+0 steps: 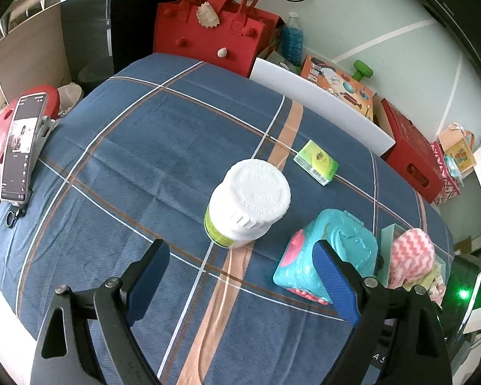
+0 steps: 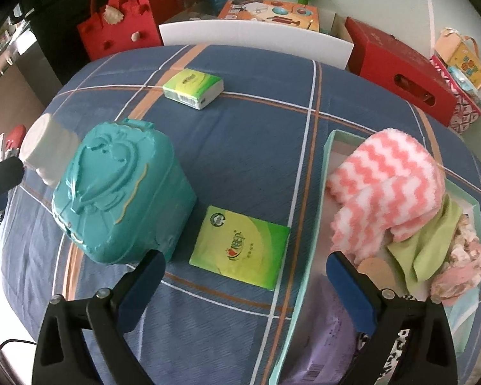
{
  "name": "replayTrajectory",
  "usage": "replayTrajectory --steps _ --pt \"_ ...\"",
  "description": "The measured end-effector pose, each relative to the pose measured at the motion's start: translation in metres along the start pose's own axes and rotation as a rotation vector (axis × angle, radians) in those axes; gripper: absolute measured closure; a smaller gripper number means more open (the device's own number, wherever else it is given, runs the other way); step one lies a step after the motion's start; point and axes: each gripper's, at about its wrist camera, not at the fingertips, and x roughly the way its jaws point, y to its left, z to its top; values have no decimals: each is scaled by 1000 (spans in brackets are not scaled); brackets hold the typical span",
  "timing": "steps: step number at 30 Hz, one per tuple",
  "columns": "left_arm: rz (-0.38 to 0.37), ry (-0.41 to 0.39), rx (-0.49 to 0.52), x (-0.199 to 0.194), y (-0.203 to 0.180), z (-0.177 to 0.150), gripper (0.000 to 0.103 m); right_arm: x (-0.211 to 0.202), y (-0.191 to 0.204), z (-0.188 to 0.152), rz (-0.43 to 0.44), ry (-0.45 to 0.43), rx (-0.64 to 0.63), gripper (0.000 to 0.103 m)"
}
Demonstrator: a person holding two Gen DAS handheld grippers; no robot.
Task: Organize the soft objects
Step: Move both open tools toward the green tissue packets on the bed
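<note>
A pale green tray (image 2: 328,147) at the right holds a pink-and-white zigzag cloth (image 2: 391,186), a green cloth (image 2: 433,240), a pink floral cloth (image 2: 465,263) and a purple pack (image 2: 324,346). A flat green tissue pack (image 2: 240,247) lies on the tablecloth just ahead of my right gripper (image 2: 247,272), which is open and empty. A second green tissue pack (image 2: 194,88) lies farther back; it also shows in the left wrist view (image 1: 317,162). My left gripper (image 1: 240,256) is open and empty, just short of a white bottle (image 1: 247,199).
A teal plastic case (image 2: 122,192) stands left of the flat tissue pack. A red felt bag (image 1: 215,29), a white board (image 1: 320,102), and red boxes (image 2: 400,67) stand behind the table. A phone on a stand (image 1: 22,147) is at the left edge.
</note>
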Motion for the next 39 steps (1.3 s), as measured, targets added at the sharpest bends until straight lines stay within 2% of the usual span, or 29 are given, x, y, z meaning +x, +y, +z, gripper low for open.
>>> replayTrajectory --steps 8,31,35,39 --pt "-1 4 -2 2 0 -1 12 15 -6 -1 21 34 37 10" --pt "11 8 0 5 0 -1 12 47 -3 2 -16 69 45 12" --pt "14 8 3 5 -1 -1 12 46 -1 1 -48 63 42 23" --pt "15 8 6 5 -1 -1 12 46 -5 3 -46 56 58 29"
